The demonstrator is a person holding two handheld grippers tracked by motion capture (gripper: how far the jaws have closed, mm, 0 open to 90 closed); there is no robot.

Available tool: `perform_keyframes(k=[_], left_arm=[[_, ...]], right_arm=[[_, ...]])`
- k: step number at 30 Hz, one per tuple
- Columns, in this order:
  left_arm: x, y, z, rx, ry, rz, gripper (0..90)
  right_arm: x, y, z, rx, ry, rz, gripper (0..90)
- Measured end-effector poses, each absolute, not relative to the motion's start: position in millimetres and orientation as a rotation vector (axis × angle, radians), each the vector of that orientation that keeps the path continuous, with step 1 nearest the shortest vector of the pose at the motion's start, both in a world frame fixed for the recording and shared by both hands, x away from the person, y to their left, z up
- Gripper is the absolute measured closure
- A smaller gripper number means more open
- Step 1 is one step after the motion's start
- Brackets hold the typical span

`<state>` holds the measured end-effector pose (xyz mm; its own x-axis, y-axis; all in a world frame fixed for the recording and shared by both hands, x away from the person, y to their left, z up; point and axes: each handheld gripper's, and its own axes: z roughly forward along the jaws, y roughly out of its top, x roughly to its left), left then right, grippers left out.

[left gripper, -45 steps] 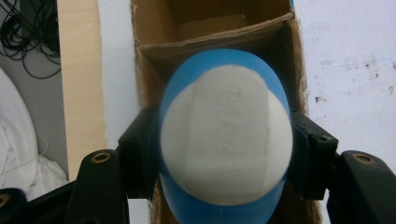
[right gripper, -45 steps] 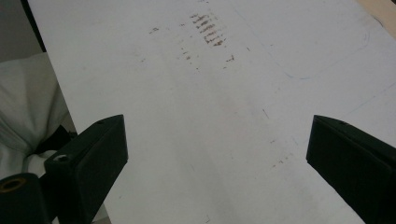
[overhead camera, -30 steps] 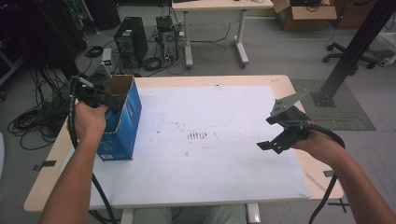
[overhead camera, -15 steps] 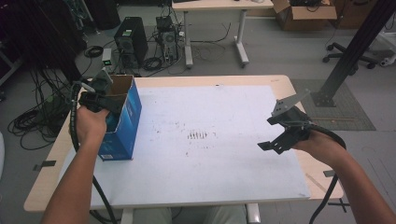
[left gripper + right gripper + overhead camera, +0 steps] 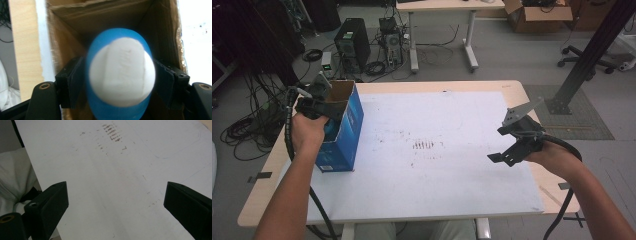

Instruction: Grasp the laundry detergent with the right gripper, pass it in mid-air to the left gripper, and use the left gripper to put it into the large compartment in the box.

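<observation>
A light wooden counter (image 5: pixel 517 89) carries a big white sheet (image 5: pixel 447 170) that covers most of its top. The sheet has small dark marks (image 5: pixel 426 145) near its middle. A blue cardboard box (image 5: pixel 346 131) with an open top stands upright on the sheet's left edge.

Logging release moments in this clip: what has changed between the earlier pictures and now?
The left tool has just been opening its jaws over the open blue box; the blue-and-white object sits between them, and a gap shows at the right one. No hand moved visibly. The right tool hangs wide open and empty above the white table sheet, and the box stands as before.
</observation>
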<state>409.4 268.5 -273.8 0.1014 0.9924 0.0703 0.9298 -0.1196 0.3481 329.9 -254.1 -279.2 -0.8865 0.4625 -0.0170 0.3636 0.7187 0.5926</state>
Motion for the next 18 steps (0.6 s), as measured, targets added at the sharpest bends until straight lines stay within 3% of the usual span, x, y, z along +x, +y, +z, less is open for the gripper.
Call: perform_keyframes(k=[12, 18], left_arm=[[406, 276, -254, 2.095, 1.893, 0.370, 17.3], [401, 274, -232, 2.110, 1.842, 0.398, 16.7]], right_arm=[[329, -252, -277, 0.655, 2.757, 0.903, 5.3], [328, -253, -274, 0.657, 2.751, 0.903, 5.3]])
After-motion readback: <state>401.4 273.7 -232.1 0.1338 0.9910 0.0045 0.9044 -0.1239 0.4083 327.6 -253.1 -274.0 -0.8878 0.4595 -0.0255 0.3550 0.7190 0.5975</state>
